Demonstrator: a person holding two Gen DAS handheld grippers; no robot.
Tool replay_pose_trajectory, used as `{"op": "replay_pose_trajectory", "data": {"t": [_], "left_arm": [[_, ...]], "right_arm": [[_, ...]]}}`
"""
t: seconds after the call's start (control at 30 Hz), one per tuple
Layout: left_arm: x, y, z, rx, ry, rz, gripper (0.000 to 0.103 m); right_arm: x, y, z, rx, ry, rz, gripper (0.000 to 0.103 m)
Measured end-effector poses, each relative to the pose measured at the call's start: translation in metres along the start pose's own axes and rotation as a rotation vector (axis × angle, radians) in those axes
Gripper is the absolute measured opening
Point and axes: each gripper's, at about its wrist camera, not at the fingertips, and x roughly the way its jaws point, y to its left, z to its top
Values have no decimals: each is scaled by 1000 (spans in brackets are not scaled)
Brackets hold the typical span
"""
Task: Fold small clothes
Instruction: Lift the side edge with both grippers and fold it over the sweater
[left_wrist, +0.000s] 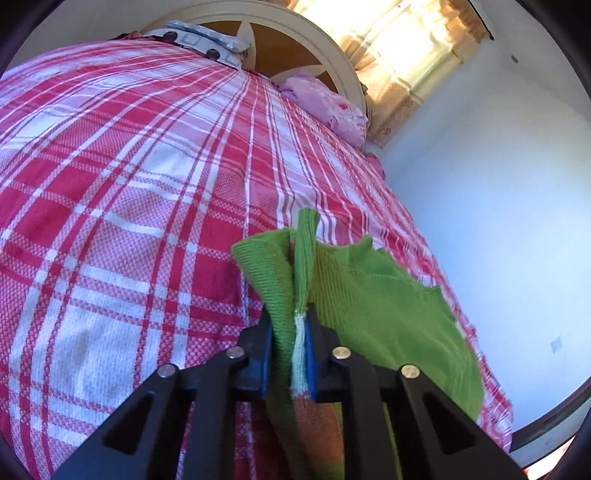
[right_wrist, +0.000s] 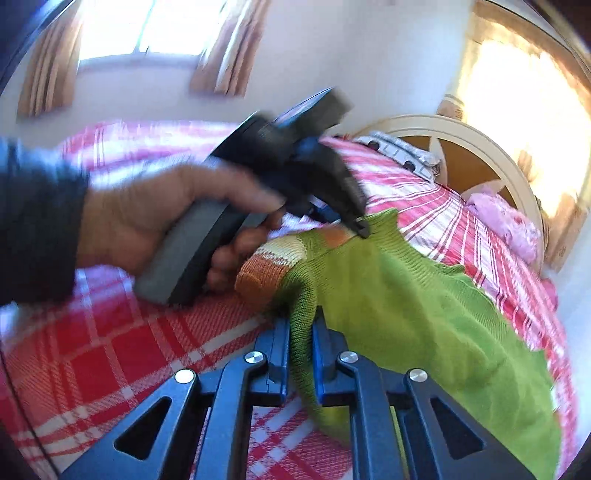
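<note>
A small green knit sweater (left_wrist: 376, 306) with an orange and cream striped sleeve (right_wrist: 269, 266) hangs over the red and white plaid bed cover (left_wrist: 129, 184). My left gripper (left_wrist: 293, 325) is shut on a bunched edge of the sweater. It also shows in the right wrist view (right_wrist: 360, 227), held by a hand and pinching the sweater's top edge. My right gripper (right_wrist: 301, 332) is shut on a fold of the same sweater (right_wrist: 424, 314), which drapes down to the right.
The plaid bed cover (right_wrist: 92, 369) fills the space below. A patterned pillow (left_wrist: 207, 44) and a pink bundle of cloth (left_wrist: 328, 107) lie by the round headboard (left_wrist: 314, 48). Curtained windows (right_wrist: 140, 33) and a pale wall (left_wrist: 498, 221) stand beyond the bed's right edge.
</note>
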Motion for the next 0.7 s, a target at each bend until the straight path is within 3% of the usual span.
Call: {"op": "replay_pose_trajectory", "data": {"t": [0.27, 0.4, 0.7], "left_arm": [[-10, -19, 11, -80, -64, -83, 14], [-13, -41, 20, -67, -88, -111, 14], [-9, -92, 34, -15, -113, -164, 14]], "right_arm": [[-21, -37, -4, 204, -136, 97, 9], [-31, -59, -9, 332, -196, 138, 9], [-64, -100, -16, 442, -289, 88, 9]]}}
